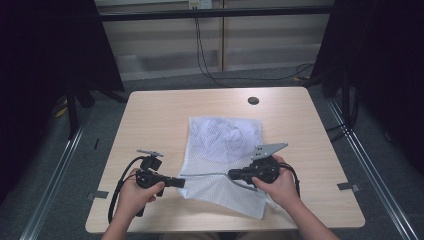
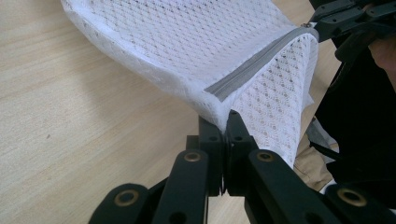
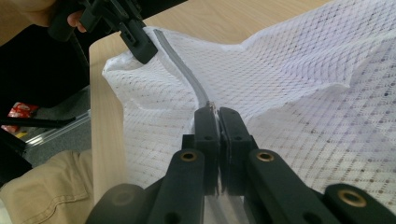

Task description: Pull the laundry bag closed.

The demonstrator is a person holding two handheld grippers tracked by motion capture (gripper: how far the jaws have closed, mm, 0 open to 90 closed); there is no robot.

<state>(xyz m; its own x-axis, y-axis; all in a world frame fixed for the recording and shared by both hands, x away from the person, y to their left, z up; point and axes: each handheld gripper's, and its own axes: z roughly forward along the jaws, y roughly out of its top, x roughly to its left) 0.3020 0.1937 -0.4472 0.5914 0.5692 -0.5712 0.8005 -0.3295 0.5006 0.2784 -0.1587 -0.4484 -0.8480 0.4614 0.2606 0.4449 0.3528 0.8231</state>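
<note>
High view: mesh bag (image 1: 222, 150) is pinched at the table's near edge by left gripper (image 1: 181, 182); zipper pull (image 3: 211, 105) is clamped by right gripper (image 1: 232, 174) and should be slid slowly.

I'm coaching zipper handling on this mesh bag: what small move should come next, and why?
Probably draw the right gripper along the grey zipper, away from the left gripper. Both are shut on the mesh bag, the zipper taut between them.

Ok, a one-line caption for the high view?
Two hand-held grippers, left gripper and right gripper, pinch a white mesh bag along its grey zipper.
</note>
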